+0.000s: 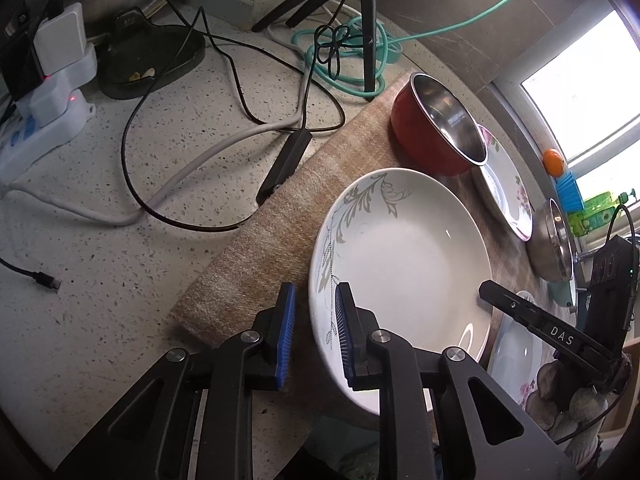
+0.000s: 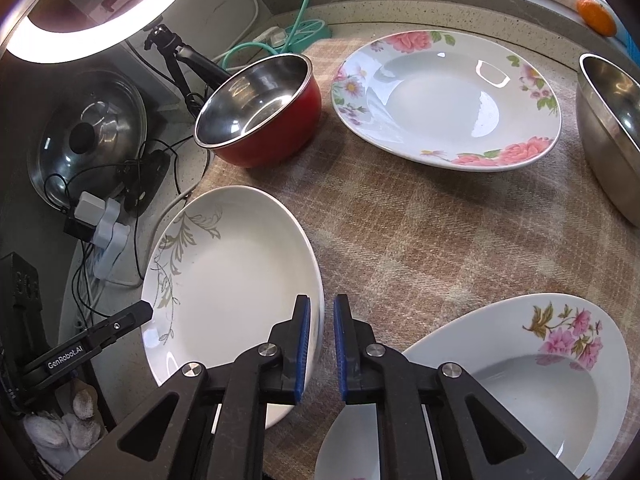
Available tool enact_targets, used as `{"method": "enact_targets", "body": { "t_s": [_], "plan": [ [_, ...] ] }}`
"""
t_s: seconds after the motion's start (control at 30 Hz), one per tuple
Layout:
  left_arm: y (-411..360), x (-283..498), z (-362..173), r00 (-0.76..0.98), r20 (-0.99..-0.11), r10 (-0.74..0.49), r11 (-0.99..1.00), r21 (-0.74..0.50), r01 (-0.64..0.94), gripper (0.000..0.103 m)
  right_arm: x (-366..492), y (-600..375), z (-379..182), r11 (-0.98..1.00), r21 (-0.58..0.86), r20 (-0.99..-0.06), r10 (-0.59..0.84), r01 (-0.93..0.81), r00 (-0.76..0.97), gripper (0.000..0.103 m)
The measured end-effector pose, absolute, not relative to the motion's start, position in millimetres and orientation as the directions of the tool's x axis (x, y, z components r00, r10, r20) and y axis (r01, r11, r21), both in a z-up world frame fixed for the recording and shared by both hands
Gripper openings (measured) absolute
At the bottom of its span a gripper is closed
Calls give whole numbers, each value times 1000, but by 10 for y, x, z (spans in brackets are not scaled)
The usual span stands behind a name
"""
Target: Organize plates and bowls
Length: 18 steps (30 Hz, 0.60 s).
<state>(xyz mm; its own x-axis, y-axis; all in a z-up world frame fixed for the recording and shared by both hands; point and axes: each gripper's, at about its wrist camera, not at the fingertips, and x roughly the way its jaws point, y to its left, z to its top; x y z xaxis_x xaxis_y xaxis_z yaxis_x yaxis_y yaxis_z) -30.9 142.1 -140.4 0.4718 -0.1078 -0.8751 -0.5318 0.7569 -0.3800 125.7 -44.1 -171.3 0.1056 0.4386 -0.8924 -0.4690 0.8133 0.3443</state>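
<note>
Leaf plate: the white plate with the grey leaf pattern lies on the checked cloth at its left side, with its left rim reaching the cloth's edge.
Left gripper: the left gripper has its fingers spread, one either side of the plate's near-left rim, pinching nothing yet.
Right gripper: the right gripper is also spread, straddling the same plate's right rim; nothing is pinched.
Step in hand: this looks like a two-handed lift of the leaf plate, judged from both sets of fingers bracketing opposite rims.
Doing it well: seat each rim deep between the pads before closing, close both together, and lift level so the glazed edge does not slip.
Where it might go: probably onto one of the flowered plates, the near one or the far one.
Other dishes: a red bowl stands behind the leaf plate; a steel bowl sits at the right edge.
Surface: speckled stone counter under the cloth, strewn with cables.
Room: a window at the right, a ring light overhead, a pot lid leaning at the back.
</note>
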Motion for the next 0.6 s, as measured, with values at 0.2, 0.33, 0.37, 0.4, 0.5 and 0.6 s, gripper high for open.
{"method": "enact_targets", "body": {
  "t_s": [0.2,0.33,0.37,0.4,0.5,0.6],
  "plan": [
    [1436,-288,-1434,464,-879,-104,757,-373,-537,12,1261,-404,-1745,810,344,-896,434,-474,91,8],
    [1440,-276,-1449,459,-883,-103,759,-367,-537,11,1269,-384,-1777,810,347,-898,432,-474,81,7],
    [1436,-269,-1451,458,-883,-101,760,-366,-537,10,1270,-380,-1780,808,350,-897,435,-474,79,6],
    [1436,-264,-1455,458,-883,-101,762,-365,-536,10,1269,-375,-1781,808,349,-897,434,-475,79,6],
    [1433,-255,-1471,456,-884,-108,764,-367,-531,8,1269,-376,-1780,807,349,-897,434,-476,80,6],
    [1400,-237,-1477,454,-885,-105,772,-361,-524,7,1261,-362,-1765,811,338,-901,425,-478,84,6]
  ]
}}
